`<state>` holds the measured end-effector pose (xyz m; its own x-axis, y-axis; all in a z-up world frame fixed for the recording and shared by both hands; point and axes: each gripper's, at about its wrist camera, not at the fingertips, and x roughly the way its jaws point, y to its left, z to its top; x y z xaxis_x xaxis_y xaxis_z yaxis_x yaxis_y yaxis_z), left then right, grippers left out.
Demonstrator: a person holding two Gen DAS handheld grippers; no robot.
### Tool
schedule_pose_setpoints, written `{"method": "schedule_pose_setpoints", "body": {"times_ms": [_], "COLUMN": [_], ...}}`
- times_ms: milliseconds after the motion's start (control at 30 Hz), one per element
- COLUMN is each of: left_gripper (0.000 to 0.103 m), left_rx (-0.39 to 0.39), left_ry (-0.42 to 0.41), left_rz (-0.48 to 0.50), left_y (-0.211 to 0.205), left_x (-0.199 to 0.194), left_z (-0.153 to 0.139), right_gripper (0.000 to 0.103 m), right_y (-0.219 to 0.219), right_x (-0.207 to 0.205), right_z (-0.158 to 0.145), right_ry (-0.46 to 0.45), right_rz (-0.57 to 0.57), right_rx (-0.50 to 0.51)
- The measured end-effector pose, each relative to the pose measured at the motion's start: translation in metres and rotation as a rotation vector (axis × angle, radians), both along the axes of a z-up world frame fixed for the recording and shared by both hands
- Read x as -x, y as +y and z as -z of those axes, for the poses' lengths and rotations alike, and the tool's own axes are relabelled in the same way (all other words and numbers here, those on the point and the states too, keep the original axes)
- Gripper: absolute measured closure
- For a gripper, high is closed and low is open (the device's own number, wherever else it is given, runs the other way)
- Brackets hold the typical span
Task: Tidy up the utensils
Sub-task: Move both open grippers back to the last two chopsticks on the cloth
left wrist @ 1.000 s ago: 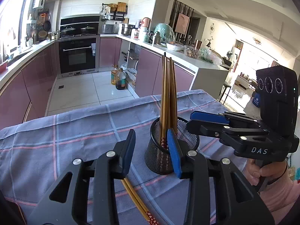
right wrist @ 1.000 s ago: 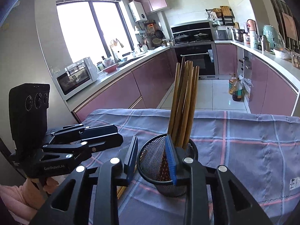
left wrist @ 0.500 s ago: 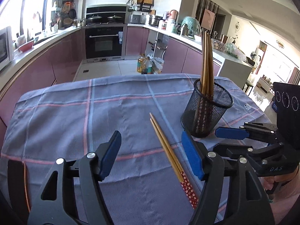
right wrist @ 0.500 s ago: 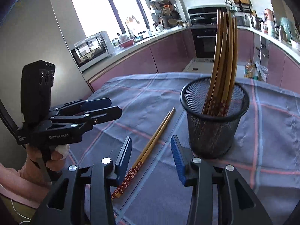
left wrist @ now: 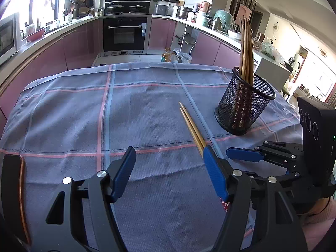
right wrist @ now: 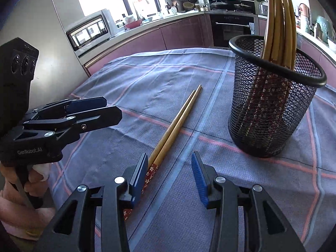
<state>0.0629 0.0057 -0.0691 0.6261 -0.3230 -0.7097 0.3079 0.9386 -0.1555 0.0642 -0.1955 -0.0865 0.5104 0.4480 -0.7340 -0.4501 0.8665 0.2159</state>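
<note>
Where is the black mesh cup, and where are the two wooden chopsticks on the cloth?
black mesh cup [right wrist: 271, 113], right wrist view, on its mesh wall.
two wooden chopsticks [left wrist: 192, 126], left wrist view, on the middle of the bare wooden shafts.

A checked blue-grey tablecloth covers the table, bearing a chopstick pair beside a mesh holder.

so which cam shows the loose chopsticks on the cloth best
The right wrist view: the loose chopsticks show from bare tips to patterned ends, only the lowest stretch hidden by a finger. In the left wrist view the left gripper's finger covers most of their patterned ends.
</note>
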Motion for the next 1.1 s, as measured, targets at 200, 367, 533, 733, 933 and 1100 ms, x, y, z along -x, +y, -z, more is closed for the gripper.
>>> {"method": "schedule_pose_setpoints", "body": {"times_ms": [200,367,533,733,933,1100], "left_gripper": [0.037,0.037,0.040,0.044,0.047,0.054], "left_rx": [-0.004,-0.017,-0.048,-0.088,-0.112,-0.116], "left_ry": [0.005,0.013,0.023,0.043,0.056,0.064], "left_rz": [0.003,0.019,0.070,0.123,0.158,0.158], "left_y": [-0.001,-0.005,-0.021,-0.038,-0.046,-0.047], "left_x": [-0.002,-0.002,-0.004,-0.005,-0.004,-0.004], "left_z": [0.003,0.005,0.012,0.023,0.029,0.032], "right_gripper": [0.062,0.065,0.066,0.069,0.069,0.069], "right_y": [0.003,-0.006,-0.017,-0.022,-0.023,-0.021], "right_x": [0.002,0.000,-0.002,-0.005,-0.010,-0.014], "right_z": [0.001,0.000,0.001,0.002,0.002,0.001], "right_ry": [-0.014,0.000,0.023,0.040,0.055,0.055], "right_rz": [0.017,0.026,0.031,0.030,0.022,0.024], "right_rx": [0.040,0.036,0.008,-0.012,-0.024,-0.028]}}
